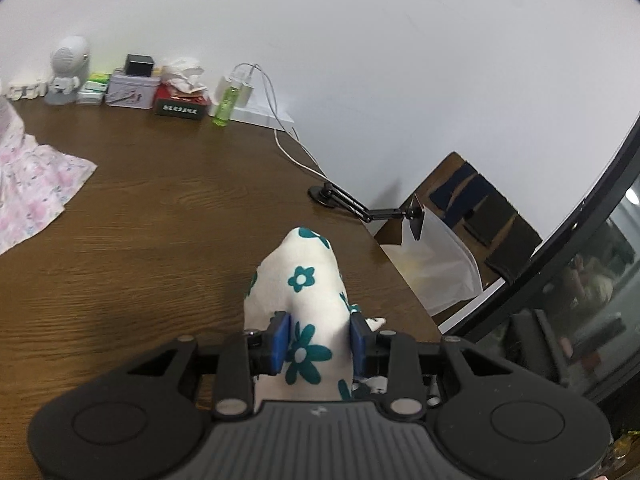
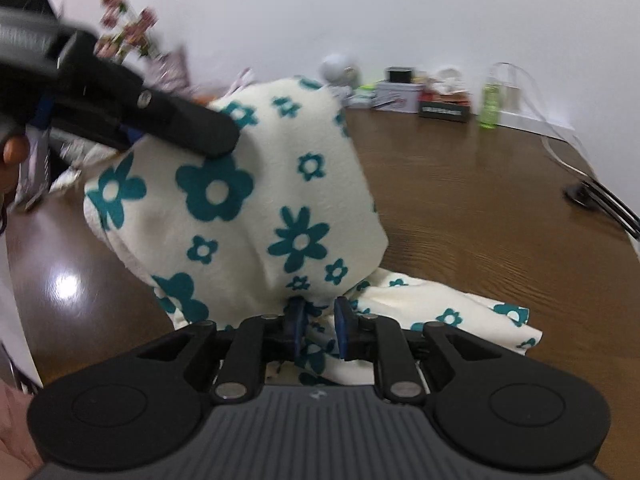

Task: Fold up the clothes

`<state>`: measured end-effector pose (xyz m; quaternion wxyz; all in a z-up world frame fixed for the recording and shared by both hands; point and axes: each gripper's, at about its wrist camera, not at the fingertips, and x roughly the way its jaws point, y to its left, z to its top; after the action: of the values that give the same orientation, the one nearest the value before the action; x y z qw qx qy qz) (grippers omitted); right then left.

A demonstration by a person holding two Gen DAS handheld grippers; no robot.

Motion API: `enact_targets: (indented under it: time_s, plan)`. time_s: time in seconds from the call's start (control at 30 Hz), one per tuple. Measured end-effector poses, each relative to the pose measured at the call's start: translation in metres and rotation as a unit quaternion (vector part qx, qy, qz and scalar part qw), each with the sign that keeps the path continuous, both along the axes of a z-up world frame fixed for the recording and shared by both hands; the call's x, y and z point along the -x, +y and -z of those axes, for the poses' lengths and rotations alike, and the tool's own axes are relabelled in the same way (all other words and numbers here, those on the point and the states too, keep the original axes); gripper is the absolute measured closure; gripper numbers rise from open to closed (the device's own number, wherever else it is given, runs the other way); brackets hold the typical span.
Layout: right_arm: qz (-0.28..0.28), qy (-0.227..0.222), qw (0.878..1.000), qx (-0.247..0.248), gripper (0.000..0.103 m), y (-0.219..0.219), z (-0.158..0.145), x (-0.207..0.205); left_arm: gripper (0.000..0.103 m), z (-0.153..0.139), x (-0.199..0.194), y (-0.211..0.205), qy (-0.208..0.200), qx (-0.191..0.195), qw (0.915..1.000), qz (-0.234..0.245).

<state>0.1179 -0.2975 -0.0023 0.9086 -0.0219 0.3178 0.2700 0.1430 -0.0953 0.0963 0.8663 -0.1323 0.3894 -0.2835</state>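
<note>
Cloth of cream fleece printed with teal flowers (image 2: 256, 200) is held raised above the brown wood-grain table (image 1: 152, 208), one loose end resting on the tabletop at the near right. A bunched fold is clamped between the blue pads of the left gripper (image 1: 320, 340). Another fold is pinched by the right gripper (image 2: 320, 328). A pink floral garment (image 1: 32, 184) is spread at the far left. A green bottle (image 1: 225, 104), a grey tin (image 1: 130, 90) and a red tissue box (image 1: 182, 102) are lined along the white wall.
</note>
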Motion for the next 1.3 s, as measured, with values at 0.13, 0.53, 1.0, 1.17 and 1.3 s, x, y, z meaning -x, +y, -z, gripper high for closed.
enact_targets:
  time_s: [0.13,0.53,1.0,1.17,1.3]
  plan:
    - [0.034,0.007,0.999,-0.008,0.086,-0.026,0.003,0.003,0.073,0.003,-0.003,-0.016,0.003,-0.002,0.9999,0.013]
    - [0.024,-0.006,0.999,0.022,0.085,-0.046,0.004,0.019,0.073,-0.003,-0.004,-0.060,-0.021,-0.032,0.9984,0.042]
    - [0.004,-0.022,0.999,0.036,0.081,-0.043,0.005,0.027,0.072,-0.005,0.006,-0.082,-0.034,-0.045,0.9961,0.068]
    - [0.059,-0.022,0.997,0.044,0.080,-0.076,0.000,0.040,0.070,-0.004,0.011,-0.100,-0.039,-0.052,0.9932,0.097]
    - [0.081,0.004,0.996,0.046,0.080,-0.088,0.009,0.041,0.069,0.002,0.018,-0.125,-0.043,-0.064,0.9887,0.128]
